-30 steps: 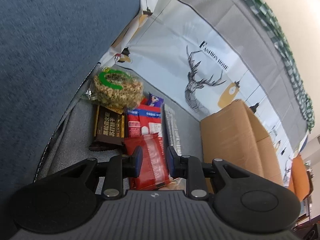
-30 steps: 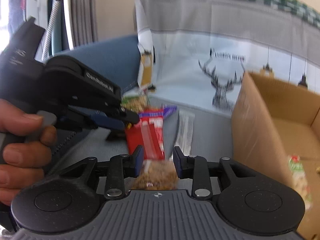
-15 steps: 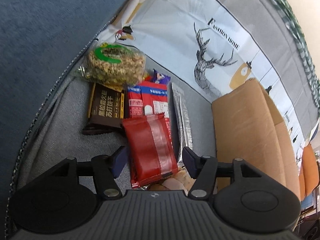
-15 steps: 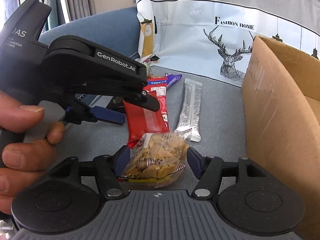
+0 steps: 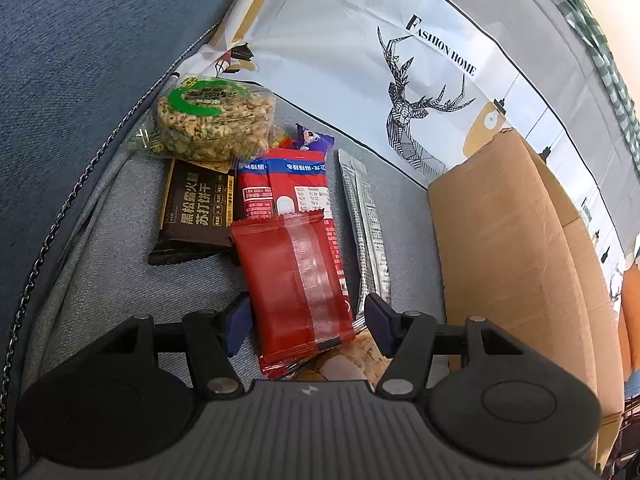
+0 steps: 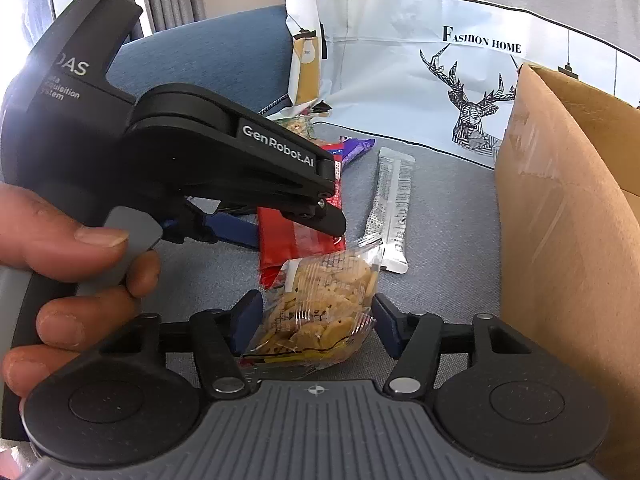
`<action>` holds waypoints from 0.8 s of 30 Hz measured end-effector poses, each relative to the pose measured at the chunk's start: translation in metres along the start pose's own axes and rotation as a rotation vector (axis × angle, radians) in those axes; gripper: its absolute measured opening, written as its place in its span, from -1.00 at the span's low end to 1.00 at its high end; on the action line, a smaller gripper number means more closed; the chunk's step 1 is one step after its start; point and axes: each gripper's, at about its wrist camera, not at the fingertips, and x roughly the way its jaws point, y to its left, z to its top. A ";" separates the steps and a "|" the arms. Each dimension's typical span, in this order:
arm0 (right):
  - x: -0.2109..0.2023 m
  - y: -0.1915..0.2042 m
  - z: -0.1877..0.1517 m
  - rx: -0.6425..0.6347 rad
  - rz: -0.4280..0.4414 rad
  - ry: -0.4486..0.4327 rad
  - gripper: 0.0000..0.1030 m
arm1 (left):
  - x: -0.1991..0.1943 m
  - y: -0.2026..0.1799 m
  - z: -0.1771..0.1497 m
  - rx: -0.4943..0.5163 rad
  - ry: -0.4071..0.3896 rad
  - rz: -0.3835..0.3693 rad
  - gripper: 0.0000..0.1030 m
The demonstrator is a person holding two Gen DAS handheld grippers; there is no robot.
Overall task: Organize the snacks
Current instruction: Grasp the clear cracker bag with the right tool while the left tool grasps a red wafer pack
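Lying flat on grey fabric, a glossy red snack packet (image 5: 296, 284) with a clear centre stripe sits between the spread left gripper (image 5: 306, 318). The right gripper (image 6: 312, 326), closing, straddles a clear cracker bag (image 6: 324, 304) beside a cardboard box (image 6: 560, 216).

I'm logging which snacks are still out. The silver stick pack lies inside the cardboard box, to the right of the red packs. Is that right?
Not quite. The silver stick pack lies on the grey cushion, outside the cardboard box; it is between the box and the red packs, to their right as you said. The left wrist view shows it, and the right wrist view agrees.
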 end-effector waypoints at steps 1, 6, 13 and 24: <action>-0.001 0.000 -0.001 -0.002 0.001 0.000 0.15 | 0.000 -0.001 0.000 0.003 -0.001 0.003 0.26; -0.001 0.001 -0.001 -0.017 0.002 -0.002 0.11 | 0.002 -0.005 -0.001 0.023 -0.005 0.020 0.23; -0.003 0.003 0.000 -0.029 0.002 -0.002 0.03 | 0.001 -0.005 -0.001 0.043 -0.012 0.034 -0.14; -0.007 0.003 0.001 -0.023 -0.004 -0.006 0.01 | -0.020 -0.002 0.007 0.057 -0.060 0.048 -0.75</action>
